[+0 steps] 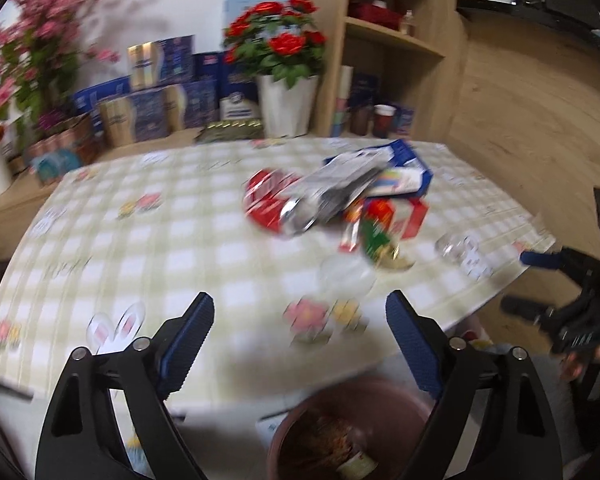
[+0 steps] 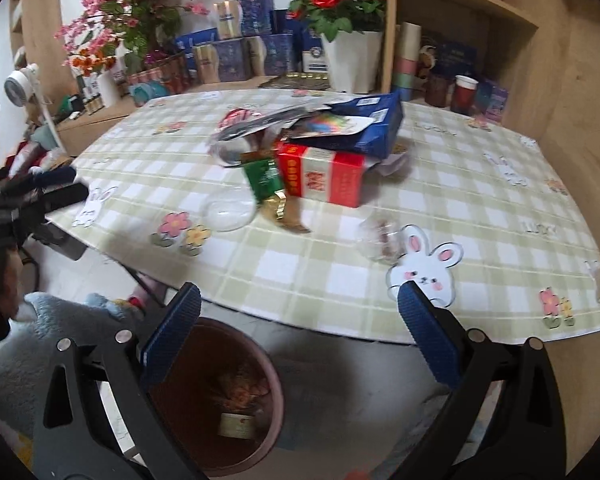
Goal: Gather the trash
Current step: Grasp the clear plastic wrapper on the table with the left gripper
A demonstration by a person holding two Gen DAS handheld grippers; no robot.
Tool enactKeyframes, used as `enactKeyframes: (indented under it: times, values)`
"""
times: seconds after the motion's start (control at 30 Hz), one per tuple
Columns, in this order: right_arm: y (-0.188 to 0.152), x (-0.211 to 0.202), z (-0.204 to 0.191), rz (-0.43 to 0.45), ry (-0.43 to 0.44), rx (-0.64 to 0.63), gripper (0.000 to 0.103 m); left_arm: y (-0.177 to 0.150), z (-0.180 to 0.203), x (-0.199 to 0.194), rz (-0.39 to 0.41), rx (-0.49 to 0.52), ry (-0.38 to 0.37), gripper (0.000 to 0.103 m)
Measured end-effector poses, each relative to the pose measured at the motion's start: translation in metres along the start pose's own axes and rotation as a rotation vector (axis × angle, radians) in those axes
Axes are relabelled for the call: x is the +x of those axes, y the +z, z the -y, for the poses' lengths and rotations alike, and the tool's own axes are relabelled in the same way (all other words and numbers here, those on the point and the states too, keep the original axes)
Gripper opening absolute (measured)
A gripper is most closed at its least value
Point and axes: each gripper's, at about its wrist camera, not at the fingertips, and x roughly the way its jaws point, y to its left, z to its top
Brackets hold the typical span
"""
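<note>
While both hand-held grippers [image 1: 300, 320] [image 2: 300, 316] gape, brown bin [image 2: 274, 380] with wrappers [image 2: 240, 392] below.

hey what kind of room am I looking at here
Probably a home dining or living room: a table with a checked bunny tablecloth, wooden shelves holding cups, potted red roses, and a brown trash bin below.
</note>
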Motion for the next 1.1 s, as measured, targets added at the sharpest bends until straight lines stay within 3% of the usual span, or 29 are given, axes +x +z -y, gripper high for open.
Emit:
enactKeyframes:
  times: [0.33, 0.43, 0.63, 0.83, 0.97, 1.1]
  values:
    - [0.006, 0.008, 0.037, -0.008, 0.024, 0.074, 0.097, 0.087, 0.027, 0.085, -0.053, 0.111, -0.127, 0.050]
    - [0.007, 0.015, 0.046, -0.022, 0.028, 0.093, 0.097, 0.098, 0.034, 0.109, -0.090, 0.148, -0.163, 0.047]
    - [0.010, 0.022, 0.056, -0.017, 0.033, 0.110, 0.097, 0.104, 0.049, 0.144, -0.146, 0.264, -0.147, 0.044]
    - [0.009, 0.029, 0.065, -0.028, 0.034, 0.128, 0.097, 0.107, 0.044, 0.170, -0.187, 0.261, -0.154, 0.042]
    - [0.008, 0.032, 0.069, -0.030, 0.033, 0.144, 0.095, 0.103, 0.048, 0.172, -0.194, 0.302, -0.142, 0.014]
    - [0.007, 0.035, 0.072, -0.034, 0.032, 0.153, 0.091, 0.099, 0.051, 0.162, -0.170, 0.306, -0.139, 0.010]
